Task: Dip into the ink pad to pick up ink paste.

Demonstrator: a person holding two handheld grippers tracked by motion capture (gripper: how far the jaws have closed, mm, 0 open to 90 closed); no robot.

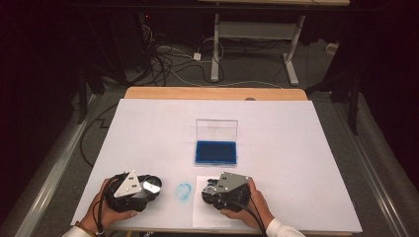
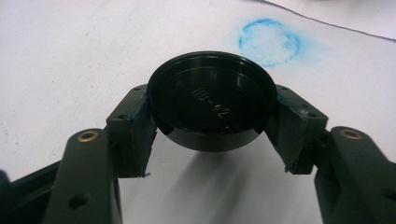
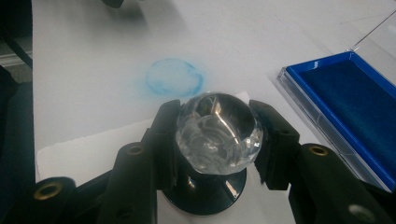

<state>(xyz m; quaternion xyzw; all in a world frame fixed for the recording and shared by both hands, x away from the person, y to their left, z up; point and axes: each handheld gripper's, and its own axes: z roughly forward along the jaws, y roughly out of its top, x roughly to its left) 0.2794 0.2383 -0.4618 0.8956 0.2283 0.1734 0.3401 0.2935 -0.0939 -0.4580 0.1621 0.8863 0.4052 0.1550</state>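
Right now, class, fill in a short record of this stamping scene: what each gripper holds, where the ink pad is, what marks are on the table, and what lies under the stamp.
left gripper: shut on the black round cap, held just above the white table
right gripper: shut on the clear knob of the stamp, which stands upright
ink pad: blue, in an open clear case, farther back, apart from both grippers
mark: blue ring print on the table between the grippers
paper sheet: white, under the stamp

High view: overhead from the near edge, facing forward across the table (image 1: 148, 123). Gripper views: close, low; both share the blue ring stain (image 2: 269, 41).
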